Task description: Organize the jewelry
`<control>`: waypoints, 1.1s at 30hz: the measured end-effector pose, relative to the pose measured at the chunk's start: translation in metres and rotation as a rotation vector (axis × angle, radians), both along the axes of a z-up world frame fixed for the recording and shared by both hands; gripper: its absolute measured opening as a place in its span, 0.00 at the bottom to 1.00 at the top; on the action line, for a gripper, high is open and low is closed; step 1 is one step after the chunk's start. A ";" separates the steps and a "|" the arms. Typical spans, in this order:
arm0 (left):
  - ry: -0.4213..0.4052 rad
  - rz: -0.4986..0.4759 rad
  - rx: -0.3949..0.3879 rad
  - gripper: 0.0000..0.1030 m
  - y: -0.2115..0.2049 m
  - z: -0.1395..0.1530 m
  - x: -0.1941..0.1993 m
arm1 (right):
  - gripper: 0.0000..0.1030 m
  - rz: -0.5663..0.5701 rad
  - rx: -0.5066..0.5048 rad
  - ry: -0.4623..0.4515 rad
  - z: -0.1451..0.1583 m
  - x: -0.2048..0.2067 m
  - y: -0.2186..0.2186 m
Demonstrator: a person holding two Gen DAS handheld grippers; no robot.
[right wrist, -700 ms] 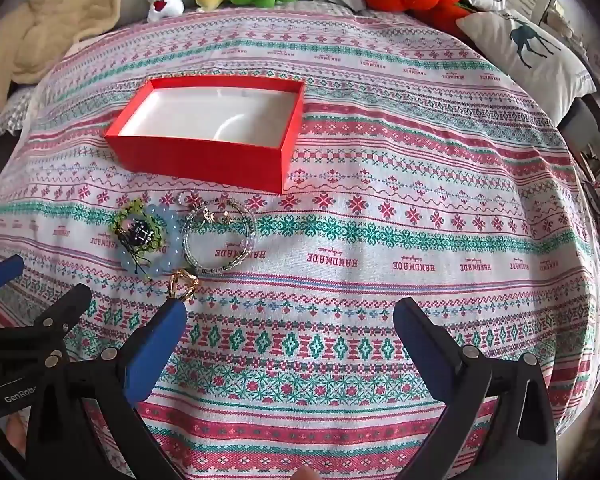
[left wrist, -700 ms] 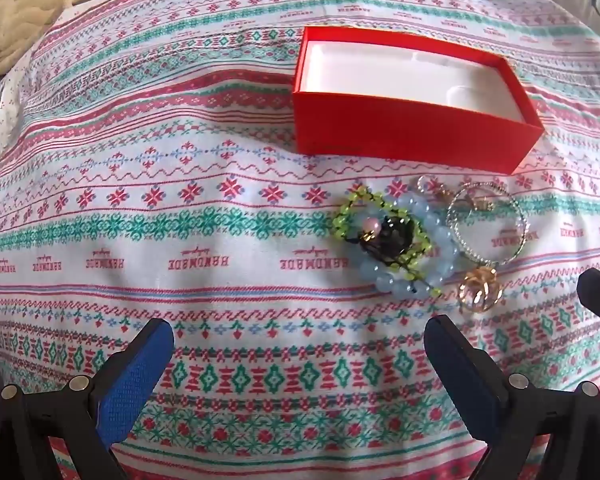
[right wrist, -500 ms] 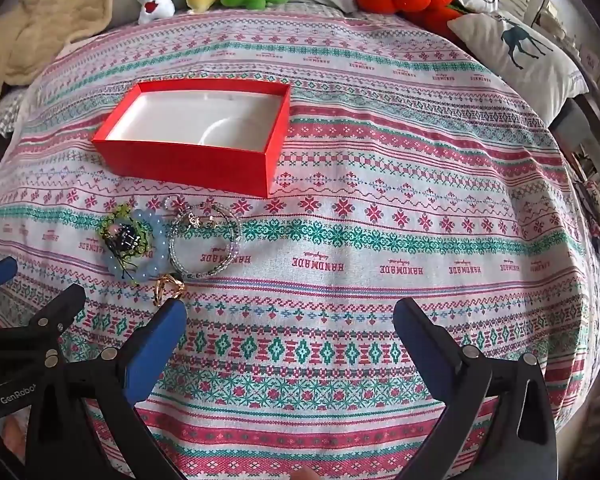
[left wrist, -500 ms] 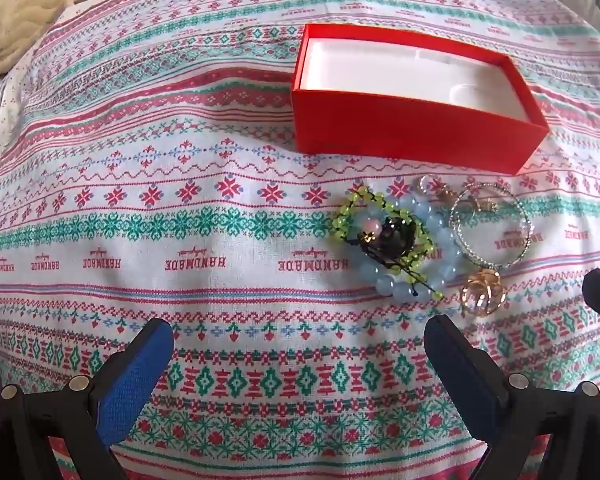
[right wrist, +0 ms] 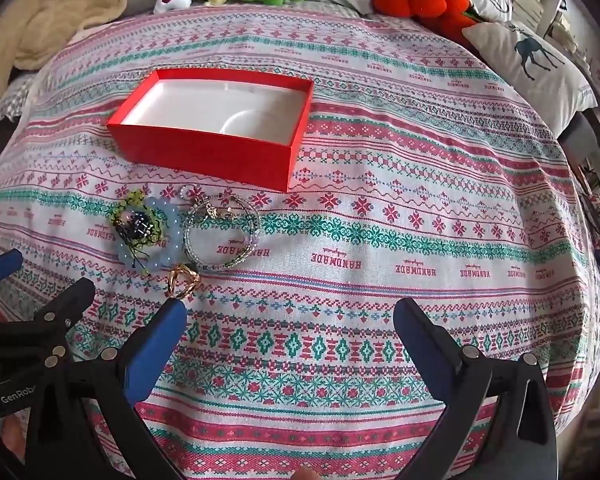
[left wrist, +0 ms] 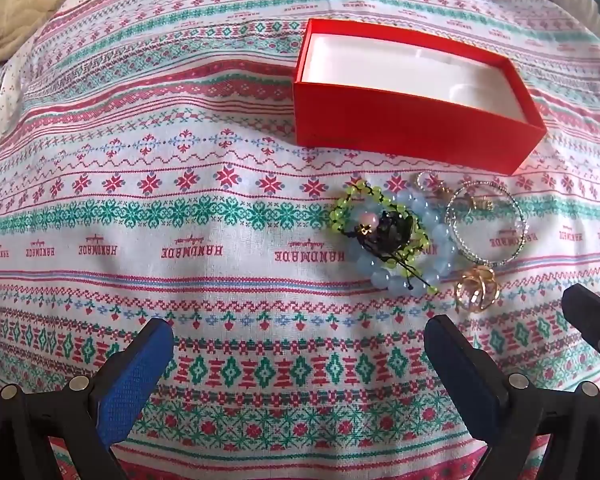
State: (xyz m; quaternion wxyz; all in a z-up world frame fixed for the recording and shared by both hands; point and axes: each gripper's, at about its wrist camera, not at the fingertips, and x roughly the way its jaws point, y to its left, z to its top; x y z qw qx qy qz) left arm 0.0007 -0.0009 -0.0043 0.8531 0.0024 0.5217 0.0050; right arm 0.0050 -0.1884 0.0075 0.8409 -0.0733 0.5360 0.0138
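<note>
Both views have closed in slightly on the open red cardboard box (left wrist: 416,130) and the tangled bead bracelets (left wrist: 396,240) below it; left gripper (left wrist: 300,350) and right gripper (right wrist: 290,326) gape wide, empty, over the patterned bedspread (right wrist: 380,240)

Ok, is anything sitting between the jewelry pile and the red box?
Nothing visible. Only bare patterned cloth lies between the jewelry pile and the red box just beyond it. The box is open and looks empty, though its near wall rises between them.

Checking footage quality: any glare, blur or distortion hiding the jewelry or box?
Left wrist view: sharp, soft daylight, the red box interior slightly washed out. Right wrist view: strong fisheye bending, dark corners; the bead bracelets are small but readable.
</note>
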 end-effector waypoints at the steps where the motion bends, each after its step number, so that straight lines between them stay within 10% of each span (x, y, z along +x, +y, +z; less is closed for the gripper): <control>1: 0.000 -0.001 0.003 1.00 0.000 0.000 0.000 | 1.00 -0.001 -0.002 -0.003 0.000 0.000 0.000; 33: -0.013 0.013 0.019 1.00 0.006 0.006 0.002 | 1.00 -0.005 -0.012 0.012 -0.006 0.001 0.002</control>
